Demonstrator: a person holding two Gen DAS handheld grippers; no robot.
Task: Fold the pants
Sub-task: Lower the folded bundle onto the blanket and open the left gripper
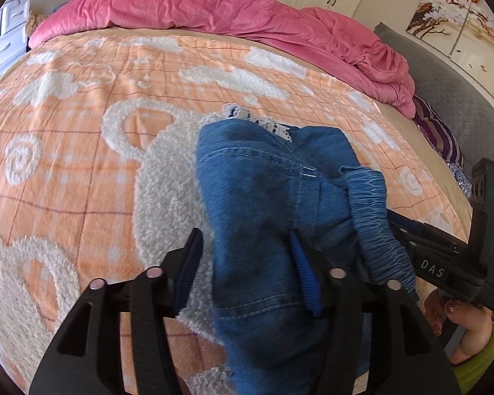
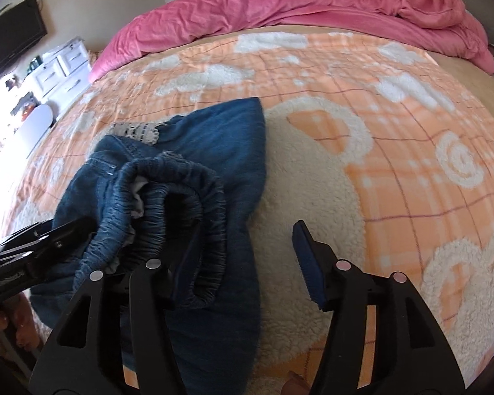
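The pants [image 1: 266, 217] lie bunched on the bed [image 1: 66, 164], waistband crumpled toward the right, so folding seems barely begun; the left tool [image 1: 247, 263] gapes around the denim, the right tool [image 2: 243, 256] stands wide, gripping nothing.

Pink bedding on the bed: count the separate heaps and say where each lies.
1 pink duvet, one long bunched heap along the far edge of the orange blanket, its crumpled end near the grey headboard. More may lie hidden behind it.
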